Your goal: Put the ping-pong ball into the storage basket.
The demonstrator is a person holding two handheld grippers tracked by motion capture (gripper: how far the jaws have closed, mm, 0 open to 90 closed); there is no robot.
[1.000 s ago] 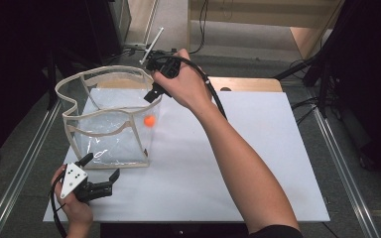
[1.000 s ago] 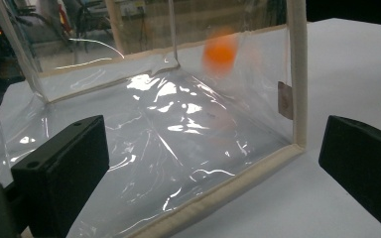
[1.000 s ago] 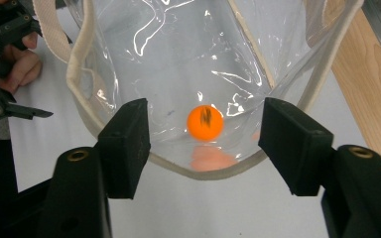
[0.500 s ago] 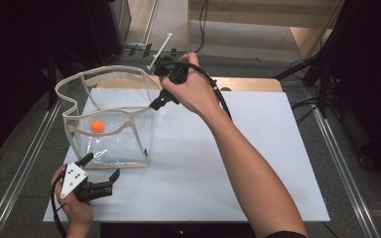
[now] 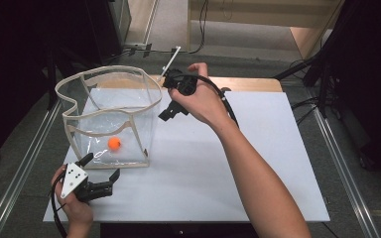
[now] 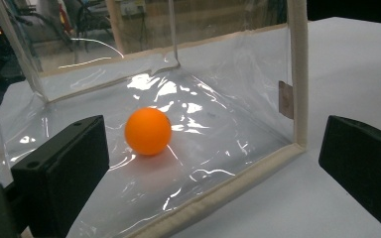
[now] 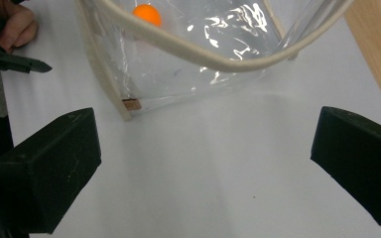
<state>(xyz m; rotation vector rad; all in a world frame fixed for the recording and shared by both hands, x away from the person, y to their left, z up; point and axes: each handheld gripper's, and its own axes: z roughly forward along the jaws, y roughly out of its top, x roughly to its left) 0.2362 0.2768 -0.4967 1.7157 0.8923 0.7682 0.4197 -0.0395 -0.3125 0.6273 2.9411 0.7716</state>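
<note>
Now the orange ball [image 5: 114, 143] lies inside the clear bag [image 5: 74, 134], while left gripper [image 5: 100, 174] and right gripper [image 5: 171, 103] gape wide, empty.

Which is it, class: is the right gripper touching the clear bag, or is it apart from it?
Apart. In the right gripper view, the right gripper has open jaws over bare white table, with the clear bag farther ahead; the high view shows the same gap.

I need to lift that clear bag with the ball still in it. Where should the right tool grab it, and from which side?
Probably the cream rim at the bag's open top, on the side nearest the right tool. Come down from above, one jaw inside and one outside. That stiff piped edge offers a firmer hold than the slick film walls. The orange ball rests low on the floor.
</note>
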